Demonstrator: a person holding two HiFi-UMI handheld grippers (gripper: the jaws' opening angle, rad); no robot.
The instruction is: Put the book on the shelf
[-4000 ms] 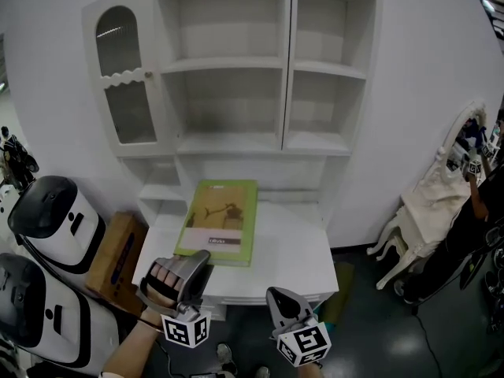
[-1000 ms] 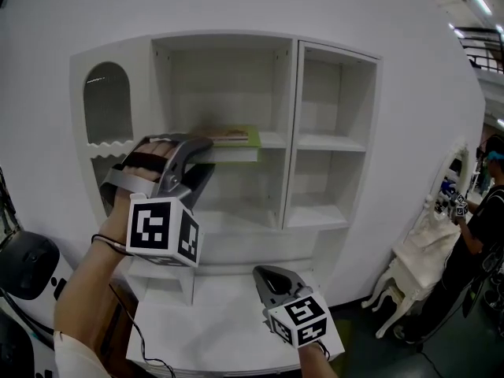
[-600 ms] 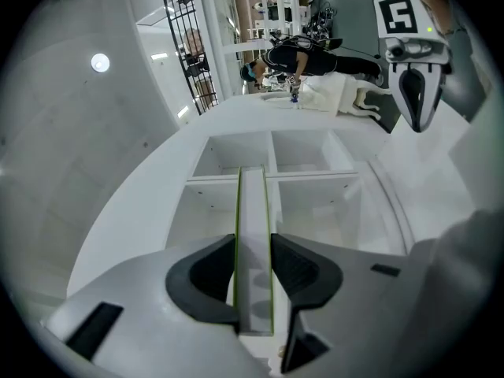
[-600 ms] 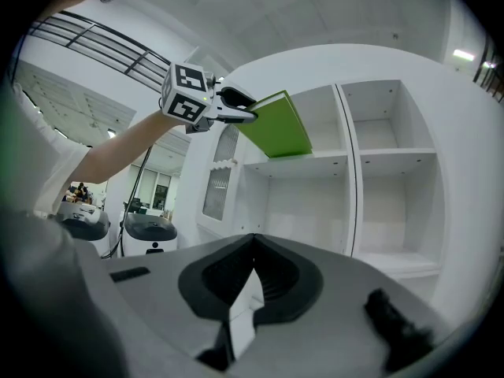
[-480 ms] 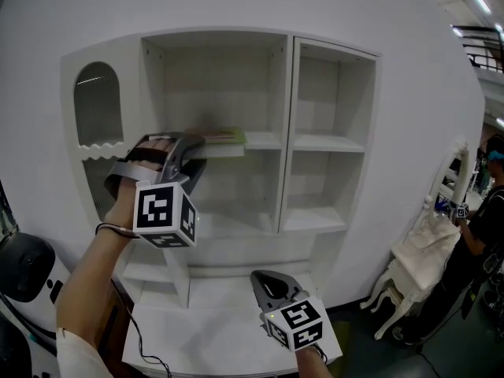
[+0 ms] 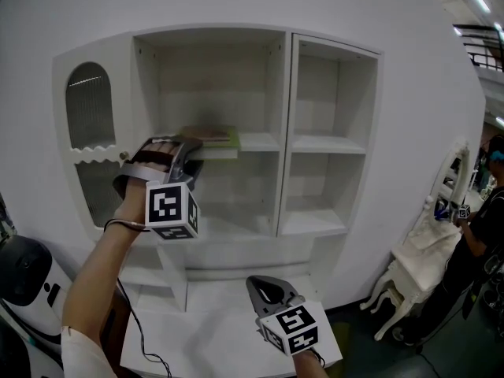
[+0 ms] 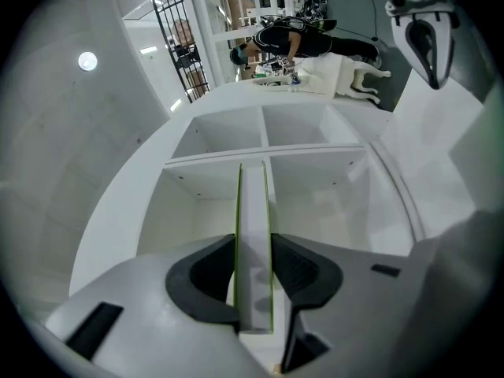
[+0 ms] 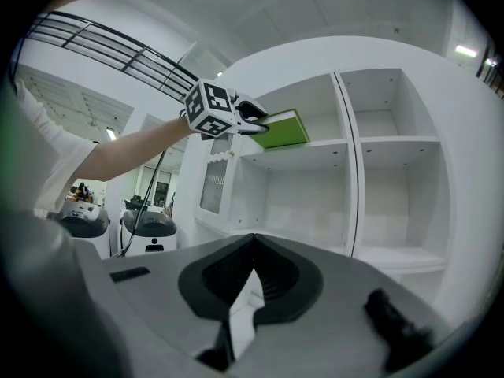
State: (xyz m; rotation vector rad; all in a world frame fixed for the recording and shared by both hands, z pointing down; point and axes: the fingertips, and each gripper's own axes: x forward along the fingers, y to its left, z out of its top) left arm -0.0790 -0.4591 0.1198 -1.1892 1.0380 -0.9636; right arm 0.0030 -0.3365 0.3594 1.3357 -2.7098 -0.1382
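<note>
A tall white shelf unit (image 6: 287,132) stood against a white wall, split into a wide left bay and a narrower right bay. A thin green book (image 6: 211,136) lay flat on the middle shelf (image 6: 256,142) of the unit's left bay, its near edge toward the unit's front. The left tongs (image 6: 189,153), raised on an outstretched arm at the front of that bay, pinched the book's near edge. In the left gripper view the dark pads pressed against both green covers of the book (image 7: 253,203), which ran away from the left tongs (image 7: 253,274) into the bay. The right gripper view showed the green book (image 8: 282,130) level with the shelf board and gripped at its outer end.

The right tongs (image 6: 261,287) hung low in front of the unit, above the white surface (image 6: 213,321) at its base. They were pressed together and held nothing (image 8: 252,262).

The task looked nearly finished: the book seemed to be on the shelf but was not yet released. What likely remained was to let it go and draw the left tongs back out of the unit.
</note>
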